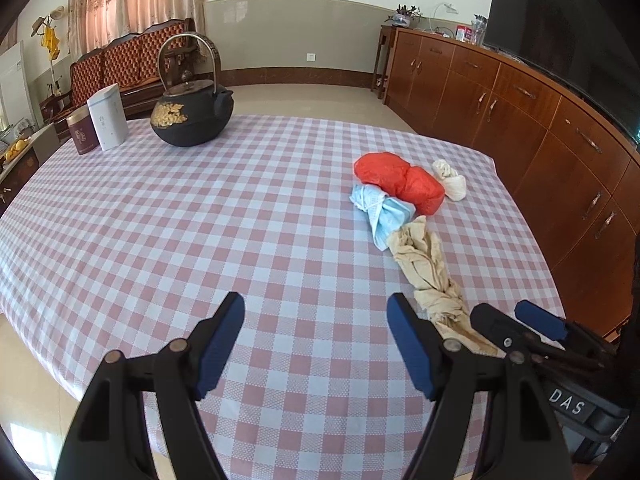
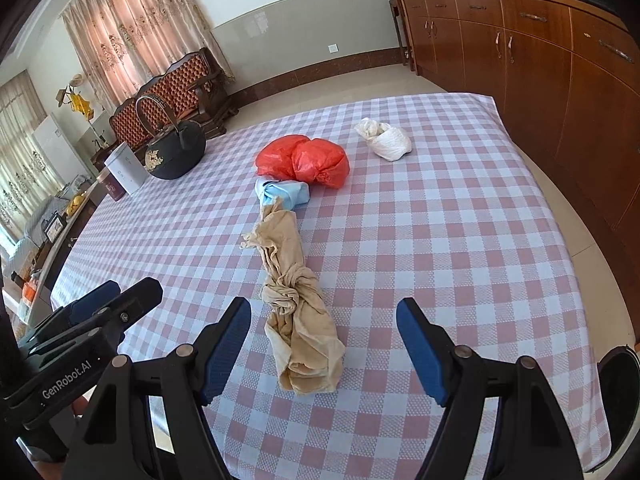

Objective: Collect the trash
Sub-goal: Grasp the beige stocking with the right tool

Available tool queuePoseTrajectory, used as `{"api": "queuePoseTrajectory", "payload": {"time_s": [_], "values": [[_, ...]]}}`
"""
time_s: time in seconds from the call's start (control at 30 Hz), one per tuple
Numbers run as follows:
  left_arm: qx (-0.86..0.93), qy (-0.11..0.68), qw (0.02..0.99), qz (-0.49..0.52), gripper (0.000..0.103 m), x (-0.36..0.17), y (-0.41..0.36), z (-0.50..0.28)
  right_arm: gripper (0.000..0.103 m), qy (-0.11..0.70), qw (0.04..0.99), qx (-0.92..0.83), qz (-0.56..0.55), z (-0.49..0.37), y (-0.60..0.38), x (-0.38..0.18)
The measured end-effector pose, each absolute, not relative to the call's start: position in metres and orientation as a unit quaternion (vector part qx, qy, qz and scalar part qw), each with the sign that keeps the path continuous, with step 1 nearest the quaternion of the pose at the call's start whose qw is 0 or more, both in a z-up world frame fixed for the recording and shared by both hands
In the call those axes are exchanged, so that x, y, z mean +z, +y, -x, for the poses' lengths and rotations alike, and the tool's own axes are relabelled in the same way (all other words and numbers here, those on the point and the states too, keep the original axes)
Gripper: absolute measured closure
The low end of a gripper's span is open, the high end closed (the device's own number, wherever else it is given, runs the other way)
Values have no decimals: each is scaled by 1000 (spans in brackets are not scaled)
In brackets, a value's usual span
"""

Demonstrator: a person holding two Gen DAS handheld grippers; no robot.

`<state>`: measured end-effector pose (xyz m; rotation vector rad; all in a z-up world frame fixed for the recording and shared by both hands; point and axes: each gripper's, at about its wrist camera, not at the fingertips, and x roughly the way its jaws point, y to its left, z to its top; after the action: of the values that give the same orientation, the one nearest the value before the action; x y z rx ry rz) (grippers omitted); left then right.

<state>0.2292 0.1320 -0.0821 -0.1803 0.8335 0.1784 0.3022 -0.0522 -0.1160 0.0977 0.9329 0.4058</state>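
- Four knotted bags lie on the table (image 2: 460, 240) towards its right side.
- The long bag (image 2: 298, 300) lies nearest, touching the small bag (image 2: 286, 194) beyond it.
- Behind sits the crumpled bag (image 2: 308, 160), with the knotted bundle (image 2: 386, 140) to its right, apart.
- The kettle (image 1: 192, 114) and two tins (image 1: 106, 120) stand far left.

Near end of the beige knotted bag (image 1: 430, 276) hidden behind the left tool's right finger (image 1: 412, 348) in the left view. Maroon tin (image 2: 114, 188) mostly covered by the white tin (image 2: 128, 168) in the right view. Print on both tins too small to read. TV (image 1: 560, 40) cut off at the frame edge.
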Motion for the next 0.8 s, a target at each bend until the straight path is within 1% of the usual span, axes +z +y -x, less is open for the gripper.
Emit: {"api": "queuePoseTrajectory", "payload": {"time_s": [0.4, 0.47, 0.5, 0.53, 0.57, 0.8], "values": [[99, 408, 903, 91, 28, -93, 149, -242, 27, 463, 860, 212, -27, -330, -14, -146], [99, 409, 902, 92, 28, -95, 151, -244, 38, 464, 859, 214, -20, -332, -10, -149], [99, 410, 902, 92, 28, -96, 151, -246, 41, 463, 860, 213, -16, -332, -9, -149], [98, 411, 902, 92, 28, -97, 151, -248, 47, 460, 863, 210, -10, -332, -9, -149], [96, 412, 902, 91, 28, -97, 149, -249, 49, 461, 862, 210, -8, -333, -10, -150], [71, 416, 902, 91, 28, -101, 129, -266, 50, 449, 876, 173, -7, -343, -41, -149]]}}
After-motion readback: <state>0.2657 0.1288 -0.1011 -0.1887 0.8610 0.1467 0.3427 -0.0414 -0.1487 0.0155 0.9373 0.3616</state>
